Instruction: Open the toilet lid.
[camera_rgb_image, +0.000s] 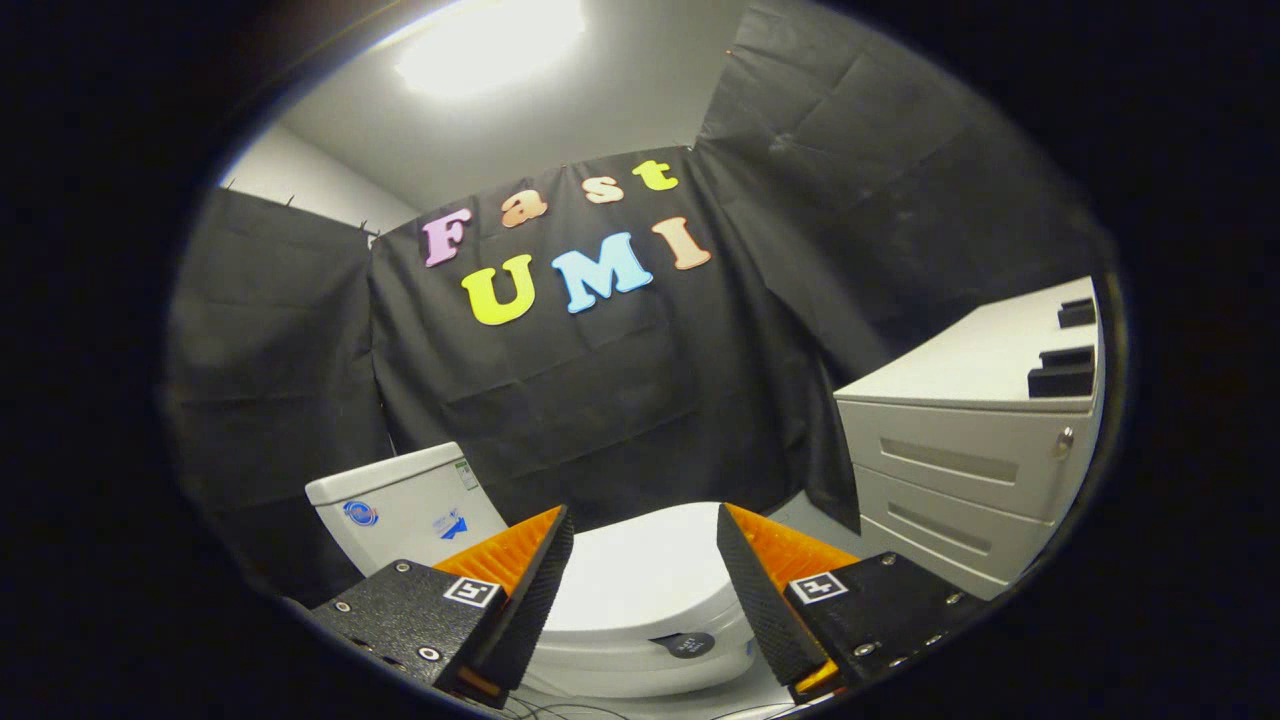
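A white toilet sits low ahead of me, its lid (640, 575) lying flat and closed over the bowl. The white tank (405, 505) rises behind it to the left. My gripper (645, 545) hovers above the lid, open, its two orange-and-black fingers (525, 585) spread wide with nothing between them. The lid shows through the gap between the fingers, below them and apart from them. A small dark round sticker (688, 645) marks the front rim of the toilet.
A white drawer cabinet (960, 470) stands to the right of the toilet, with dark blocks (1062, 372) on its top. Black cloth walls close in behind and at both sides. A bright ceiling light (480, 45) glows overhead.
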